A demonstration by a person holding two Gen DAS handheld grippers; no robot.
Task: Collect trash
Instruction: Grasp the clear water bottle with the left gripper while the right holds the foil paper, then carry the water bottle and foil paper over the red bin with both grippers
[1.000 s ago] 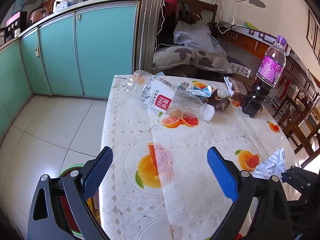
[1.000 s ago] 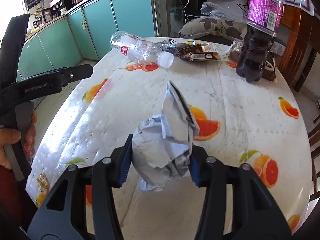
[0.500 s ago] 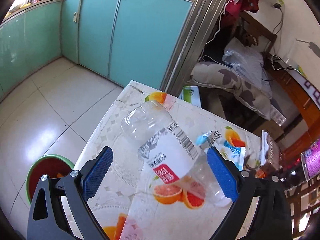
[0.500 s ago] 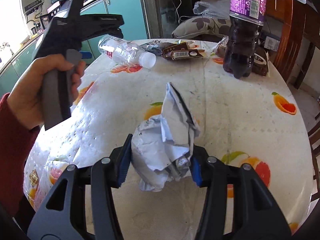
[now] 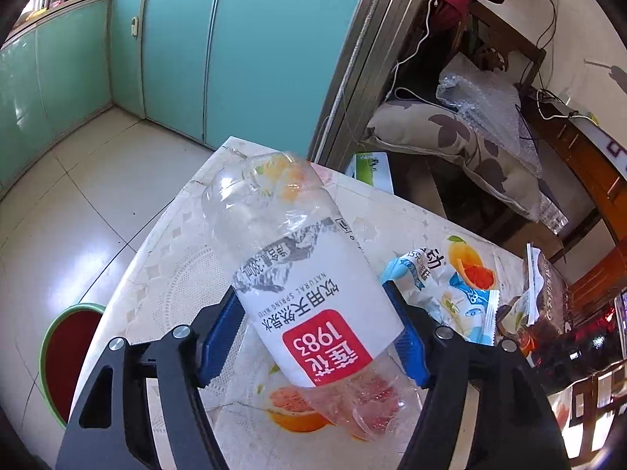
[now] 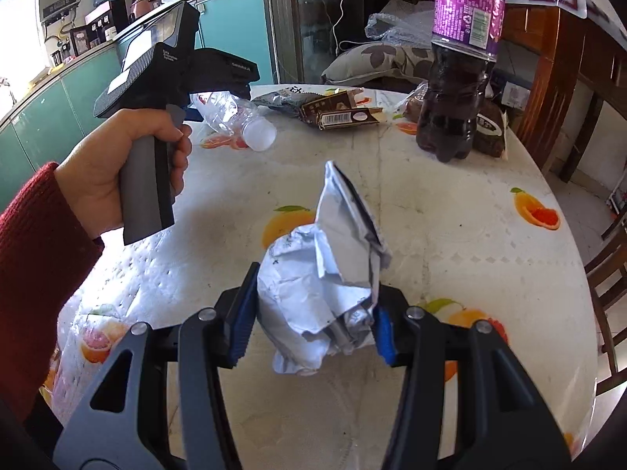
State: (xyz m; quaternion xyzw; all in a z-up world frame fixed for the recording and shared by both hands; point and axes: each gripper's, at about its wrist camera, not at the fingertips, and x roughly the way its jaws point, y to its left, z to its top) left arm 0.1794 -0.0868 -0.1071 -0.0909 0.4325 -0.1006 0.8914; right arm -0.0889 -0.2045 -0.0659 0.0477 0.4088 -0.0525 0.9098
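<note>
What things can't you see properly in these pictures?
- Clear bottle: cap end behind the left gripper, left wrist view.
- Purple-label bottle: top cut off by the frame edge, right wrist view.
- Green bin: partly behind the table; contents hidden.

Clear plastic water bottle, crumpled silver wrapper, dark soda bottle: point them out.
Clear plastic water bottle (image 5: 313,293), left wrist view, white label.
Crumpled silver wrapper (image 6: 317,286), right wrist view, creased middle.
Dark soda bottle (image 6: 454,109), right wrist view, lower body.
</note>
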